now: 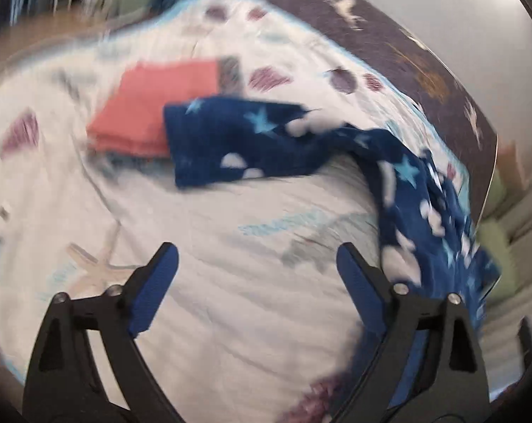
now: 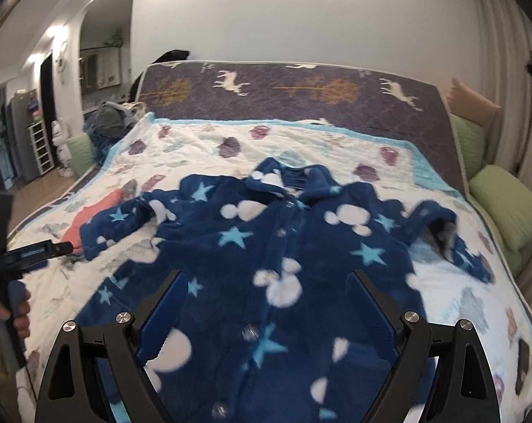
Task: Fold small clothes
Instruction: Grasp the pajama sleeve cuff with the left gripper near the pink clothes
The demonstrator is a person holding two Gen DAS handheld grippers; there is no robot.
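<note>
A navy fleece jacket (image 2: 301, 232) with light blue stars and white mouse shapes lies face up on the quilt (image 2: 202, 141), front buttoned, sleeves spread to both sides. My right gripper (image 2: 267, 276) hangs open just over its lower front, nothing pinched. In the left wrist view the jacket (image 1: 230, 141) shows its left sleeve stretched ahead, the body trailing off right. My left gripper (image 1: 257, 250) is open over bare quilt (image 1: 230, 299), short of the sleeve. The right wrist view shows the left gripper (image 2: 63, 246) at the far left, near the sleeve cuff, in a hand (image 2: 19, 313).
A folded coral cloth (image 1: 149, 105) lies beyond the sleeve, partly under it, also the coral cloth (image 2: 89, 215). A purple mattress (image 2: 266, 95) stands at the bed's head. Green pillows (image 2: 509, 204) line the right side. A heap of clothes (image 2: 110, 120) sits at the far left corner.
</note>
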